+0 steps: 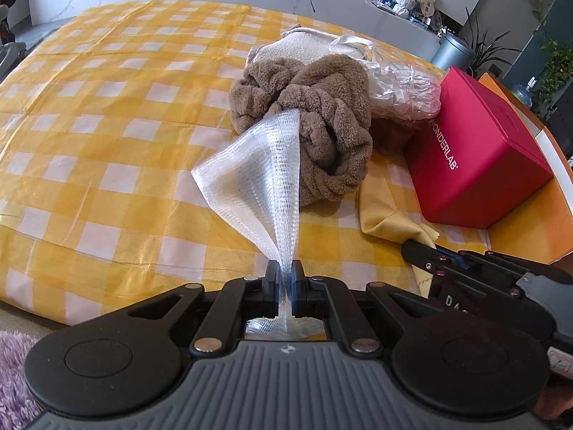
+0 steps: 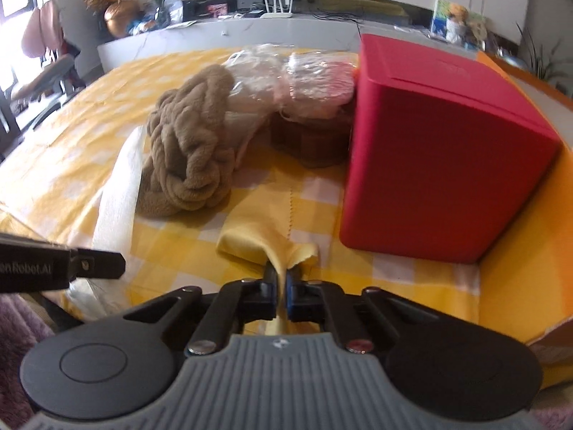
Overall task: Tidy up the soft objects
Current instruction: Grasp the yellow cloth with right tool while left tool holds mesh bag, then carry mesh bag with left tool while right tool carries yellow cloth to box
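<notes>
The white mesh cloth [image 1: 256, 182] is sheer, with a fine grid weave, and fans out from a narrow bunched end. The left gripper [image 1: 284, 274] has its jaws pressed together on that bunched end, the cloth stretching away to the brown fleece bundle [image 1: 315, 114] on the yellow checked tablecloth [image 1: 107, 107]. The yellow cloth [image 2: 265, 236] is plain and soft with a zigzag edge. The right gripper [image 2: 281, 276] pinches its near fold, jaws shut on it, just beside the red box [image 2: 440, 157].
</notes>
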Motion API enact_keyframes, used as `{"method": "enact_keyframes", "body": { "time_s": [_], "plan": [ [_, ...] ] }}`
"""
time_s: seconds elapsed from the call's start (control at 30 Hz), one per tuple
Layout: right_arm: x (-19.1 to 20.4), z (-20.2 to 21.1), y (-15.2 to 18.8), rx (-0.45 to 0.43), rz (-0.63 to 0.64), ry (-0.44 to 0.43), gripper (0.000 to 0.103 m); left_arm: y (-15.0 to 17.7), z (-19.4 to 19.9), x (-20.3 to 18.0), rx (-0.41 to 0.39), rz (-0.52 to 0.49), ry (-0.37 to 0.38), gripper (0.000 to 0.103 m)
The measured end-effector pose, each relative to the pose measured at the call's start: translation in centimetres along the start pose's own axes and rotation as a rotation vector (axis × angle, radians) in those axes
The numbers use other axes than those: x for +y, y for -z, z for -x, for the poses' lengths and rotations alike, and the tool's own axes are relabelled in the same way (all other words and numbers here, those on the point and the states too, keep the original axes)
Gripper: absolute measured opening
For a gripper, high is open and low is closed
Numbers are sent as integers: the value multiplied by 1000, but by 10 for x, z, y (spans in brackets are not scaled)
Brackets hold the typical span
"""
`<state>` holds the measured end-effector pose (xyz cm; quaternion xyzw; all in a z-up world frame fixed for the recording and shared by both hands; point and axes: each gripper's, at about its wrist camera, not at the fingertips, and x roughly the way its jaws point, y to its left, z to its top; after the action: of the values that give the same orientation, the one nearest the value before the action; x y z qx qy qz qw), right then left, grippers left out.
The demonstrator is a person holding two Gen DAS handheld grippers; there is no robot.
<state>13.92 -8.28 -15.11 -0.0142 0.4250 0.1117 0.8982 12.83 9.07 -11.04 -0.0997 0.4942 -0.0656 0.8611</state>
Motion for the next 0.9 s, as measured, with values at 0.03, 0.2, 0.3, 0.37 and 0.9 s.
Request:
{"method": "enact_keyframes", "body": {
  "time_s": [0.03, 0.2, 0.3, 0.37, 0.9],
  "plan": [
    [0, 1, -1, -5, -1, -4, 1, 0, 1, -1, -5, -5, -2, 6],
    [8, 21, -3, -65, 56, -13, 1, 0, 11, -4, -33, -27, -18, 6],
    [7, 35, -3, -92, 46, -35, 1, 1, 21, -7, -38, -20, -15, 5],
    [5, 45, -2, -114, 42, -46, 1, 3, 31, -10, -47, -26, -14, 5],
    [-14, 133, 0, -269, -52, -115, 1, -2, 112, -86, -144, -155, 71, 5]
  ]
}}
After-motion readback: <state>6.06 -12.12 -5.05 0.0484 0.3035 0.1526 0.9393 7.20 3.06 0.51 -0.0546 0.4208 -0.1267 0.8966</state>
